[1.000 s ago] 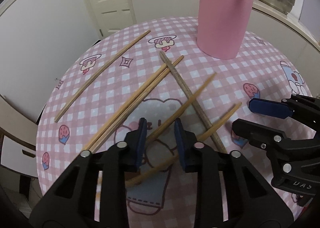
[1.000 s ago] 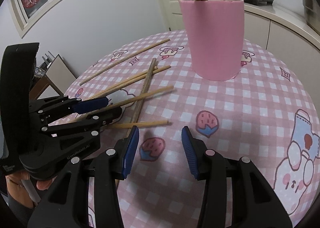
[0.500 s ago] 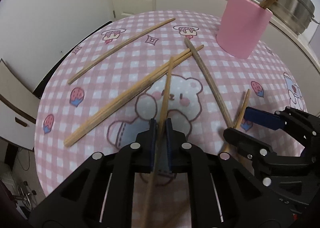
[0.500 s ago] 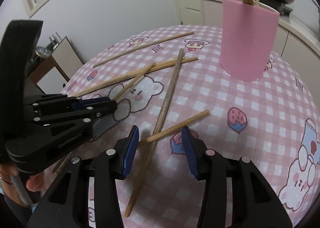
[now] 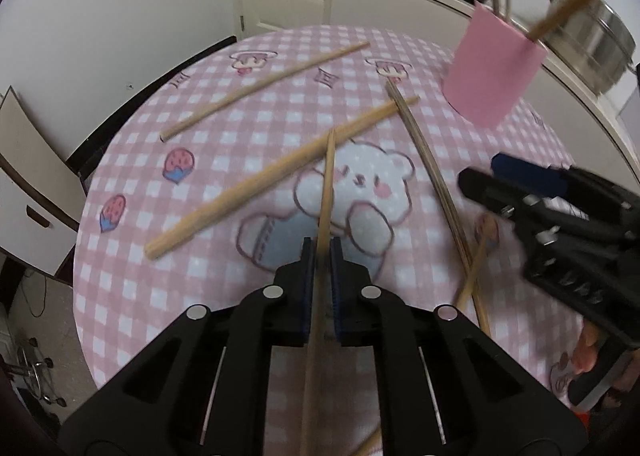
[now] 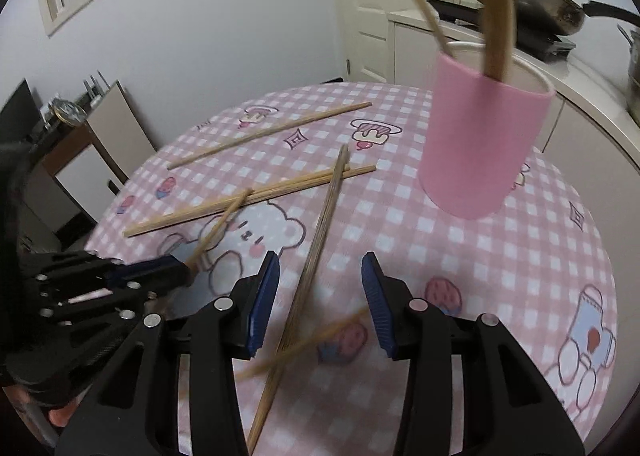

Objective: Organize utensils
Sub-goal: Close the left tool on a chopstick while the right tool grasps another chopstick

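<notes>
Pink checked cloth with cartoon bears covers the round bench [image 5: 132, 160], strewn with slim wooden chopsticks beside a smooth pink cylindrical holder [image 6: 480, 148]. Left gripper [image 5: 320, 256] jaws pinch one pale wooden chopstick [image 5: 327, 184]. Only the right wrist view shows the right gripper [image 6: 320, 288] jaws apart, empty, above a darker ridged chopstick [image 6: 324, 224].

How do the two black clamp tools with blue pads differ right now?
The left gripper is shut on a light wooden chopstick; the right gripper is open, holding nothing. The left one's pads pinch that stick, while the right one's stand apart over a darker wooden chopstick. Both point down at the pink checked tablecloth.
</notes>
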The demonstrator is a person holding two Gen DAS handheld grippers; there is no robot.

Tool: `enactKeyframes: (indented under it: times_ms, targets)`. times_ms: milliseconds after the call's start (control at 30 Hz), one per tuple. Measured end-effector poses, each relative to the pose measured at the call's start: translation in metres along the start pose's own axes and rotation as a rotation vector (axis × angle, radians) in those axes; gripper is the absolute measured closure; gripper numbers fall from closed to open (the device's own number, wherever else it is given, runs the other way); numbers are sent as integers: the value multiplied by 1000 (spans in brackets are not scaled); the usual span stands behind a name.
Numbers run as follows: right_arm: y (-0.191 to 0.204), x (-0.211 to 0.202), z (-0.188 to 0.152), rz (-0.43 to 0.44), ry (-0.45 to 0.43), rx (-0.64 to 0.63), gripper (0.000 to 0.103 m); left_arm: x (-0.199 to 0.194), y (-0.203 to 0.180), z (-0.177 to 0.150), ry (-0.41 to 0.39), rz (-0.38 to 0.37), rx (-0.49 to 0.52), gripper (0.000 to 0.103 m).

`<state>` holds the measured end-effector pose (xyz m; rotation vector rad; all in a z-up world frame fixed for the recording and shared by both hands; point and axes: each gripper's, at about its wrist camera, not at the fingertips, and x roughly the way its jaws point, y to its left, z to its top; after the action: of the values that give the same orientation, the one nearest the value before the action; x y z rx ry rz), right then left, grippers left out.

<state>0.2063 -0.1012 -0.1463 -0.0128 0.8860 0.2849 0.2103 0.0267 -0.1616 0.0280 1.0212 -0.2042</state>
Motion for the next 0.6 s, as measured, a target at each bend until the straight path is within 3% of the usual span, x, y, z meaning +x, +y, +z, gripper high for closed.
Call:
enactKeyframes:
  times_ms: [200,500,533,600]
  targets:
    - [2,26,15,-15,36,-14,63,15,4,21,11,1,-3,94]
    - [-8,49,35,-33,82,6,83,35,4,41,29,20,3,95]
    - [-8,50,36,-28,81,11,94,36,3,42,30,23,1,95]
    - [-11,50,39,2,80,34,95,37,4,44,29,28,-9,95]
